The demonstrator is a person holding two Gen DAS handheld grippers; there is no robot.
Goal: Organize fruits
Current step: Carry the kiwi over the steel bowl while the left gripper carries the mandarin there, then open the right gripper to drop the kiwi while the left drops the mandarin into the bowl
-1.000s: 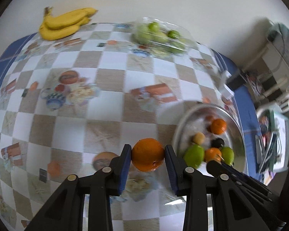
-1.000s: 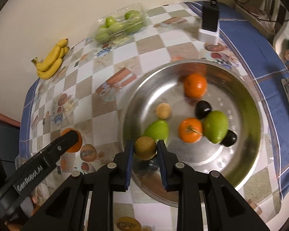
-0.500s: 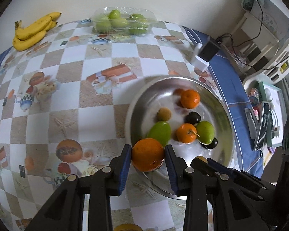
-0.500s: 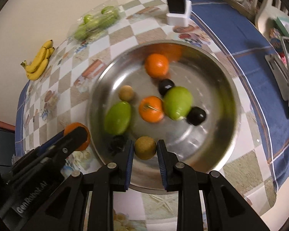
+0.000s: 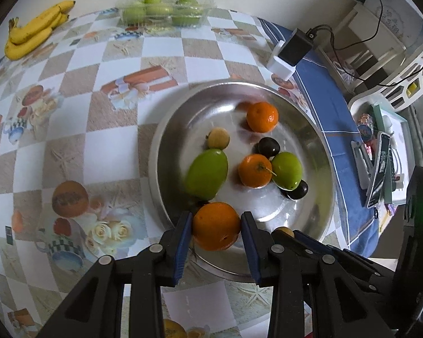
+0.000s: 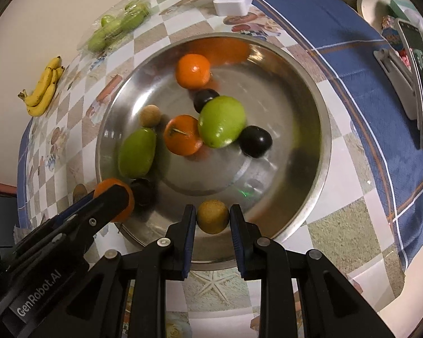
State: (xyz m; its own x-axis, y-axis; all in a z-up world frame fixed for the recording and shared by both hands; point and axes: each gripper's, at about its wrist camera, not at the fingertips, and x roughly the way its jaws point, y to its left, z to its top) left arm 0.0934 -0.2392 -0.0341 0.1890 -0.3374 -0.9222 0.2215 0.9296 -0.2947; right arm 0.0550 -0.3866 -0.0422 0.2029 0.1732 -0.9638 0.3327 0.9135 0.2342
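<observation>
The table (image 5: 104, 146) has a checkered cloth. On it, ahead of the fingers, lies a steel bowl (image 5: 321, 152); far beyond are bananas (image 5: 33, 31), a tray (image 5: 166, 8) and a charger (image 5: 290, 50).

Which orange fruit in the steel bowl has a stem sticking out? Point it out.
The middle orange, touching the larger green fruit: a thin stem pokes from its top. The far orange shows none, and the left gripper holds a third over the near rim.
</observation>
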